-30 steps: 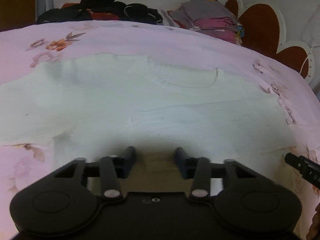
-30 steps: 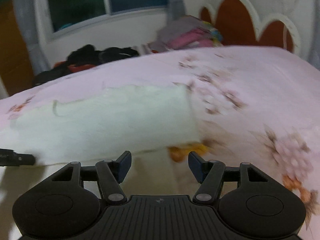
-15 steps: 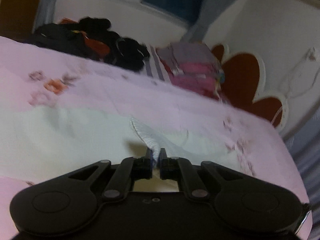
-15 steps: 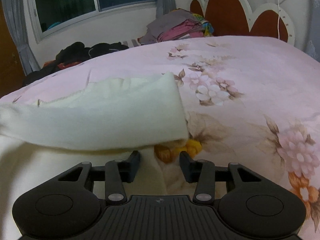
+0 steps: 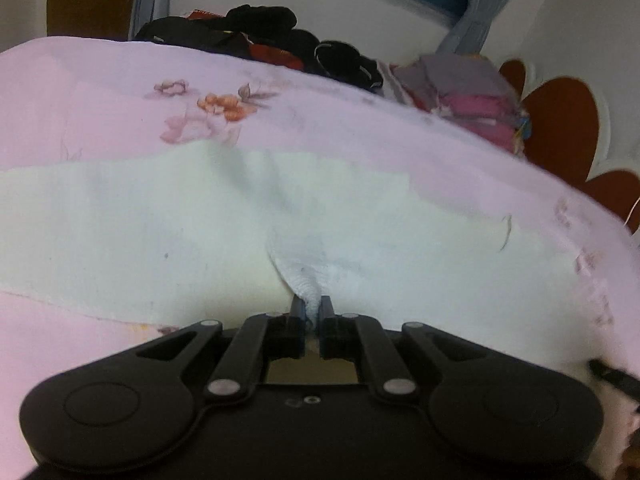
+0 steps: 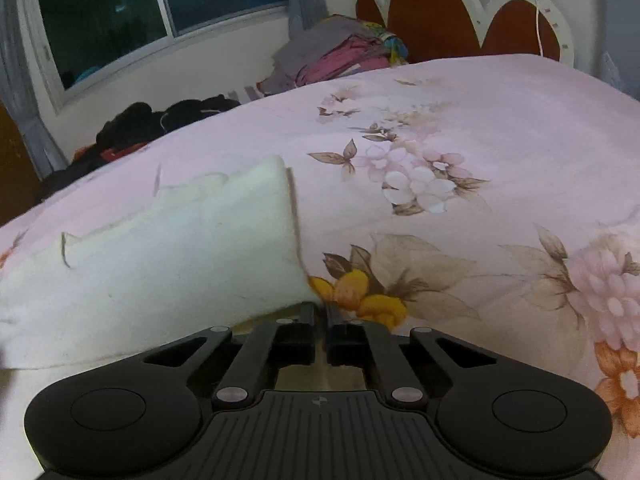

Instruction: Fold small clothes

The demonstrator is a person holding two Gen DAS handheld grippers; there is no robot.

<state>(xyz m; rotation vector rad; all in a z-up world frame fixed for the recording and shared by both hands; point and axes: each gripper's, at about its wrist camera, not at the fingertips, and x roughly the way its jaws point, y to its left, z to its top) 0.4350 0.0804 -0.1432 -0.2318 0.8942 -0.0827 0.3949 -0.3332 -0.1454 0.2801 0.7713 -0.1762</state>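
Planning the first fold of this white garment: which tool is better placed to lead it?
Probably the right tool: it is shut at the garment's corner beside bare bedspread. The left tool pinches a fabric ridge mid-edge.

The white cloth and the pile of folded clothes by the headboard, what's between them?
Only bare pink flowered bedsheet, seen in the right wrist view, between the white cloth and the folded pile.
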